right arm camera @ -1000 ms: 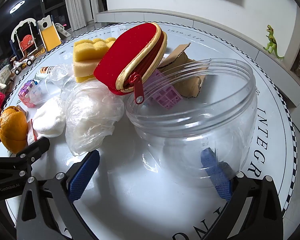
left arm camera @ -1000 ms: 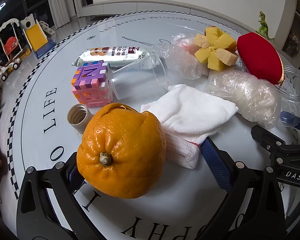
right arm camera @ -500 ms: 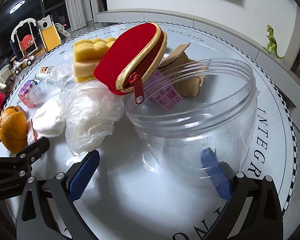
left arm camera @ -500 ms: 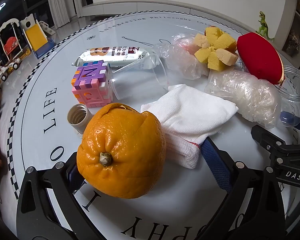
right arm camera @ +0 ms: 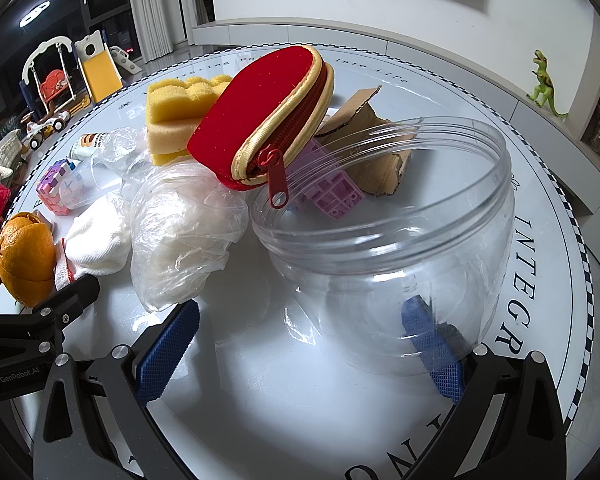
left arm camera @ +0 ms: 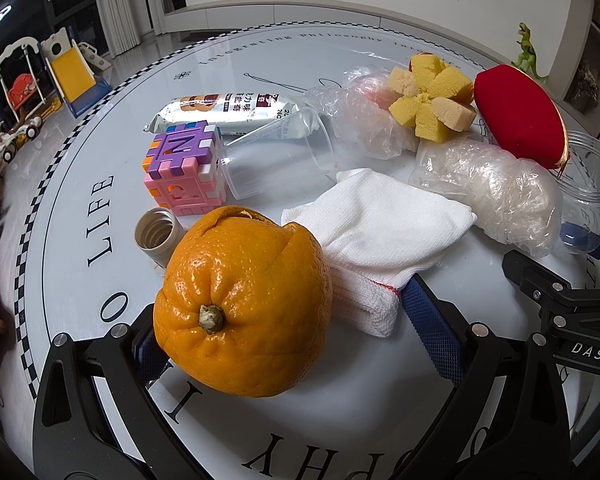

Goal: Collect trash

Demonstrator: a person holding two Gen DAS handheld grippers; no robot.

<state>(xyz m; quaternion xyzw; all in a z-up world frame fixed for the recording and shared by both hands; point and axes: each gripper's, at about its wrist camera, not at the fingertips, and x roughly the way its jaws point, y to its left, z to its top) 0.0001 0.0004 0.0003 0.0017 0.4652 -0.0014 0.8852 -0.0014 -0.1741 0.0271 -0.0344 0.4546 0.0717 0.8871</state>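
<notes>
Nothing has shifted since the earlier frames: both views match them, object for object.

In the left wrist view, our left hand-held gripper (left arm camera: 288, 320) stands wide open on the worktop (left arm camera: 260, 64). The orange (left arm camera: 242, 304) sits between its fingers, hard against the left one, while the right pad (left arm camera: 432, 328) lies apart from the fruit, beside the folded white cloth (left arm camera: 384, 236). We grip nothing. Behind the orange, from left to right, lie a cap (left arm camera: 158, 236), a puzzle cube (left arm camera: 184, 168), a tipped clear cup (left arm camera: 276, 164) and a snack wrapper (left arm camera: 236, 110), then a crumpled bag (left arm camera: 368, 120), a yellow sponge (left arm camera: 432, 100), a second bag (left arm camera: 496, 188) and a red pouch (left arm camera: 516, 120) leaning on the jar (left arm camera: 588, 184).

In the right wrist view, our right hand-held gripper (right arm camera: 300, 344) is also open wide. Its left finger (right arm camera: 168, 352) rests clear of the bag (right arm camera: 184, 236); its right finger (right arm camera: 432, 344) shows through the wall of the jar (right arm camera: 384, 252), whether touching it we cannot tell. The jar stands upright and open between the fingers, toward the right one. The pouch (right arm camera: 256, 120) leans on its rim, zipper pull hanging over the edge. Behind it lie torn cardboard (right arm camera: 372, 152) and a pink block (right arm camera: 332, 192). The orange (right arm camera: 26, 260) sits far left beside the cloth (right arm camera: 96, 240).
</notes>
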